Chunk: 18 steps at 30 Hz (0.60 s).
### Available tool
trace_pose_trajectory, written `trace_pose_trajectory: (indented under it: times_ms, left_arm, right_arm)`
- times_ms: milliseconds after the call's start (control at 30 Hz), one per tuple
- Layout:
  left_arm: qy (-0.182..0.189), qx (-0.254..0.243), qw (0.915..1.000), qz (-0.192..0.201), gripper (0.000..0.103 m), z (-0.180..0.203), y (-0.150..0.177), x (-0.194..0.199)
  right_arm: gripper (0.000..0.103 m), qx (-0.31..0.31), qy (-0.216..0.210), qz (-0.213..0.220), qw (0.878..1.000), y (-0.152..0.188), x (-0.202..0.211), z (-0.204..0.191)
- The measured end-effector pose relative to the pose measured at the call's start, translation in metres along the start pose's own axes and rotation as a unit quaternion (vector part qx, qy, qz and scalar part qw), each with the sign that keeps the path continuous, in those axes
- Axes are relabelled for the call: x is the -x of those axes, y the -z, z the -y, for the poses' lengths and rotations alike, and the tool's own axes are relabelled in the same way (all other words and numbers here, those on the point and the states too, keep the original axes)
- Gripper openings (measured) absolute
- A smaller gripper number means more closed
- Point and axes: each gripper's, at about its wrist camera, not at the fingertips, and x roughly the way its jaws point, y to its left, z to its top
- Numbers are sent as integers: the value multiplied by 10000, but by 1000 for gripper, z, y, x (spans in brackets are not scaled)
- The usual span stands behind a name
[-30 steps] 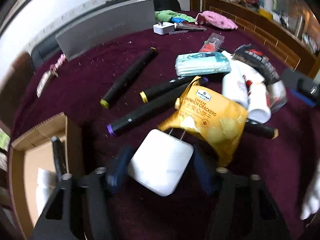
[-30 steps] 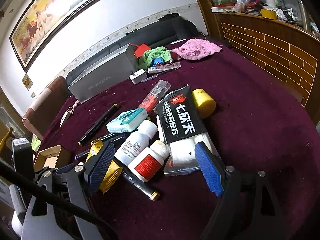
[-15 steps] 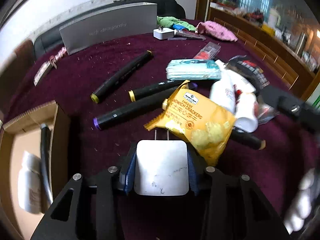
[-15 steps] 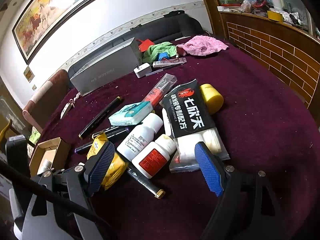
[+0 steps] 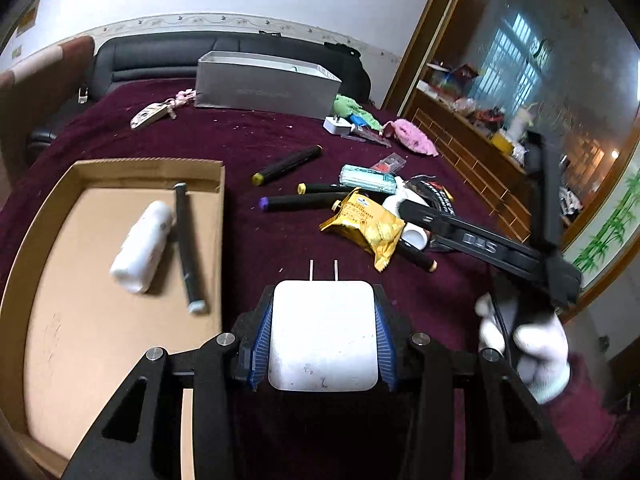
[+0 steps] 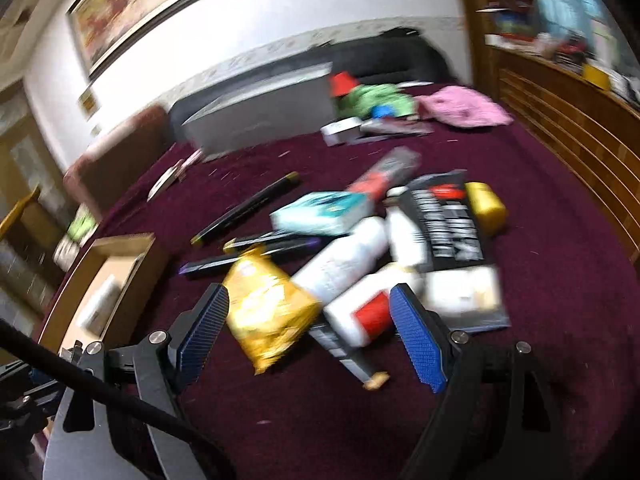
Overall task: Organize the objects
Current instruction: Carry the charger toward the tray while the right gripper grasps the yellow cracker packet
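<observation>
My left gripper (image 5: 323,320) is shut on a white plug charger (image 5: 323,332), prongs pointing forward, lifted above the maroon cloth just right of the cardboard box (image 5: 218,216). In the box lie a white bottle (image 5: 142,246) and a black marker (image 5: 188,242). My right gripper (image 6: 310,330) stands open above the pile: a yellow cracker packet (image 6: 266,306), a red-labelled white bottle (image 6: 362,314) and a taller white bottle (image 6: 340,262) show between its fingers, untouched. The right gripper also appears in the left wrist view (image 5: 412,210), held by a white-gloved hand (image 5: 528,344).
Black markers (image 5: 288,164) lie on the cloth beside a teal tissue pack (image 5: 366,178), a black snack bag (image 6: 448,224) and a yellow cap (image 6: 484,206). A grey box (image 5: 266,90), a small charger (image 5: 336,124) and pink cloth (image 5: 412,142) sit at the back. A wooden rail runs along the right.
The left gripper closed on the white charger, lifted it and carried it left toward the cardboard box. The right gripper shifted and rolled over the pile, staying open.
</observation>
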Motion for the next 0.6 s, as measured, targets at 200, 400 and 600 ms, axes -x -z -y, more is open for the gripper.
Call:
trace_pose_trajectory:
  times_ms: [200,400,600]
  left_arm:
    - [137,176,9996,173,39,-21,12,19]
    - [191,385,9987,277,39,-47,22,31]
    - [247,680,9970,271,39,-67,30,33]
  right_arm:
    - [82,1829,714,-612,9786,-15,-36,-56]
    - [80,2743,1101,-1307,9464,-4,-79,-84]
    - [45,2624,1252,-1428,9461,2,-78,-88]
